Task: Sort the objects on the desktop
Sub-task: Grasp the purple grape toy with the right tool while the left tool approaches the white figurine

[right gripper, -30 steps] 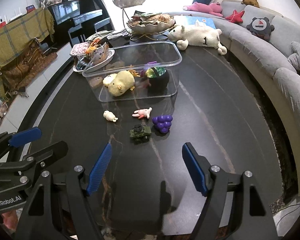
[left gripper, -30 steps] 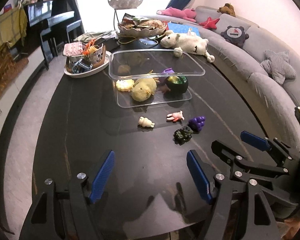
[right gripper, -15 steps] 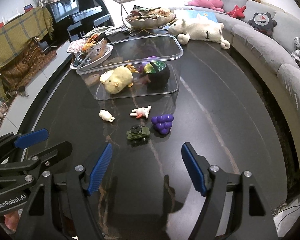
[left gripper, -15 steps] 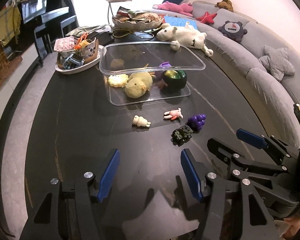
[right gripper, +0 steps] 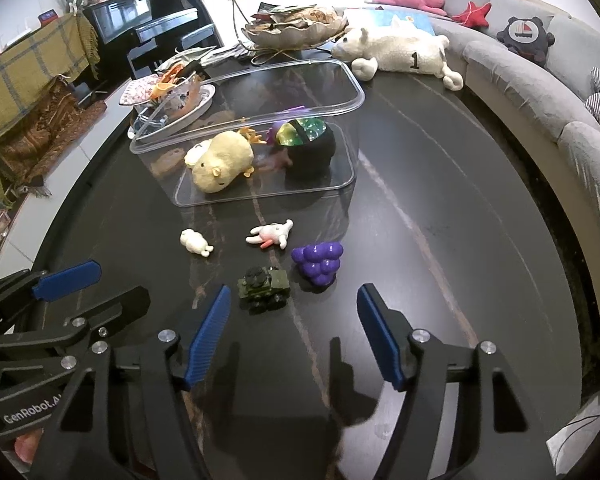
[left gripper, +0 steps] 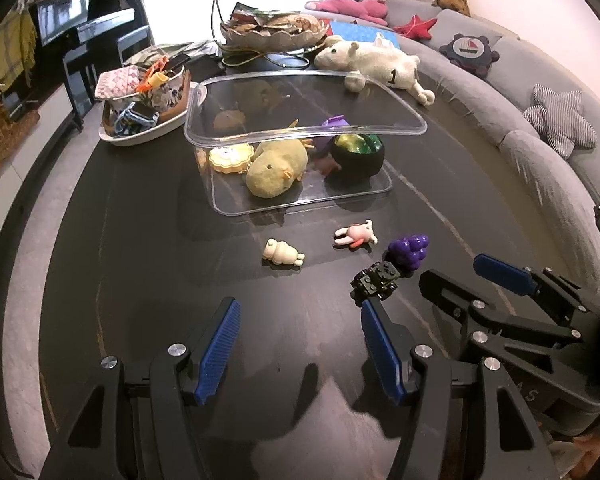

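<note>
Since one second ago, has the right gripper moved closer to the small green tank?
Yes. In the right wrist view the right gripper has advanced toward the green tank, which now sits nearer its fingers; the clear box also looms larger.

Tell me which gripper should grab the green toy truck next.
Right, probably. In the right wrist view the green toy truck sits just ahead of the open right gripper, near its centreline. For the open left gripper, the truck lies off beyond its right finger.
</note>
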